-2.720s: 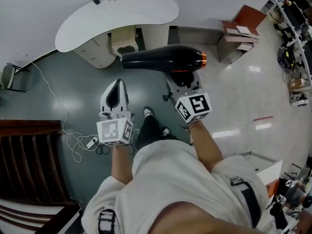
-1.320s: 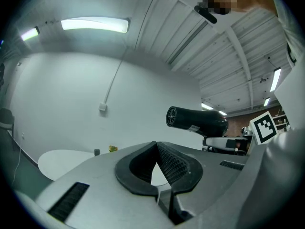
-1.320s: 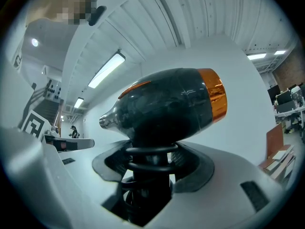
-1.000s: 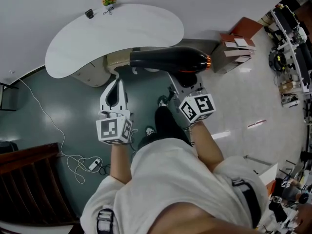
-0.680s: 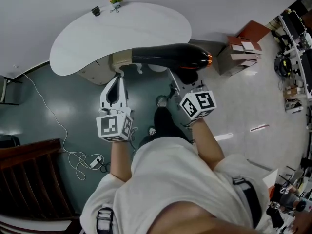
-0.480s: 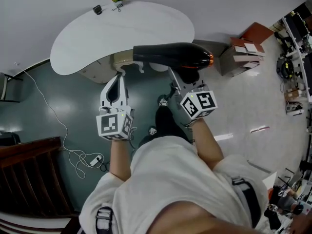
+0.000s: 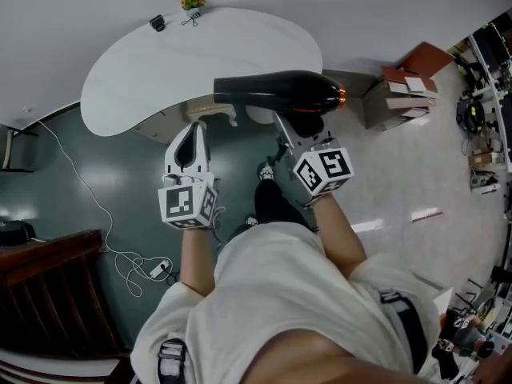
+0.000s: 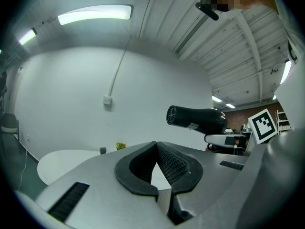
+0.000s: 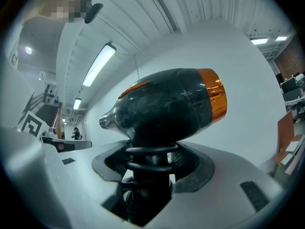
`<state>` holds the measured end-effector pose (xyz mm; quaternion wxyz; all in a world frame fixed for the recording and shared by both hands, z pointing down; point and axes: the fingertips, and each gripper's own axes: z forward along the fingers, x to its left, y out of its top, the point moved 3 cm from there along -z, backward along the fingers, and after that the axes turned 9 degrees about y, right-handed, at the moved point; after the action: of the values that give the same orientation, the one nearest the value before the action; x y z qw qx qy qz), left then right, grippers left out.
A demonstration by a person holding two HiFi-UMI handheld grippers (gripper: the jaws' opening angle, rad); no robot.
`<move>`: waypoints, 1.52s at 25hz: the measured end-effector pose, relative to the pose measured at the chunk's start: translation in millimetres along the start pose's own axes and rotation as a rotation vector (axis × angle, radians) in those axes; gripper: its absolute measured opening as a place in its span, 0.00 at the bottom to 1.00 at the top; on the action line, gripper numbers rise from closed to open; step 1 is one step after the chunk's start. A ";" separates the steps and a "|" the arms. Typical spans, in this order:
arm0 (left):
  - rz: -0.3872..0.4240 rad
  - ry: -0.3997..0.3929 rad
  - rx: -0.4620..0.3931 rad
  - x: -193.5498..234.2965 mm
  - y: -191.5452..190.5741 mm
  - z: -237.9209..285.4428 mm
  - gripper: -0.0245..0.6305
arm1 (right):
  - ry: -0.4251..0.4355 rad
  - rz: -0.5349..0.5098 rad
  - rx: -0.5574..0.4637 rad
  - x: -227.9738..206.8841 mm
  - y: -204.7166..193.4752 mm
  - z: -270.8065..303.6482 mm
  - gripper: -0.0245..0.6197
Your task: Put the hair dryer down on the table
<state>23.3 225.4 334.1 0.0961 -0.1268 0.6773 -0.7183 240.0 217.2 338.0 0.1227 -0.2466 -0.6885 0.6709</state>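
Observation:
A black hair dryer (image 7: 276,93) with an orange rear band hangs level in the air, its nozzle pointing left over the near edge of the white kidney-shaped table (image 7: 160,62). My right gripper (image 7: 298,130) is shut on its ribbed handle from below. In the right gripper view the dryer body (image 9: 171,104) sits above the jaws, which clamp the handle (image 9: 148,163). My left gripper (image 7: 191,133) is shut and holds nothing, lower and to the left of the dryer. In the left gripper view its pads (image 8: 164,159) meet, and the dryer (image 8: 198,119) floats at right.
A small potted plant (image 7: 191,1) and a dark little object (image 7: 158,22) stand at the table's far edge by the wall. A cabinet (image 7: 210,109) sits under the table. Stacked boxes (image 7: 404,82) stand right, dark wooden furniture (image 7: 40,294) lower left, a cable and power strip (image 7: 152,266) on the floor.
The person has stepped closer to the table, and the dryer has come from over the floor to over the table's near edge. Both grippers keep their state.

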 end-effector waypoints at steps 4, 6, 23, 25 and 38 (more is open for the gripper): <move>0.004 0.018 -0.003 5.1 3.6 24.6 0.06 | 0.018 0.000 0.005 -17.2 2.0 21.5 0.42; 0.007 0.027 -0.007 7.0 8.1 37.4 0.06 | 0.029 0.000 0.006 -25.8 5.8 32.9 0.42; 0.014 0.111 0.038 26.6 10.9 130.0 0.06 | 0.133 0.030 0.057 -84.9 2.0 128.5 0.42; 0.014 0.115 0.040 28.2 10.9 141.7 0.06 | 0.140 0.031 0.060 -92.3 1.9 139.0 0.42; -0.002 0.184 0.049 43.2 6.4 213.7 0.06 | 0.231 0.028 0.100 -138.1 -3.3 216.8 0.42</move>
<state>48.8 8.9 340.7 0.0357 -0.0583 0.6653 -0.7434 248.2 -39.5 348.5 0.2043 -0.3254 -0.6318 0.6732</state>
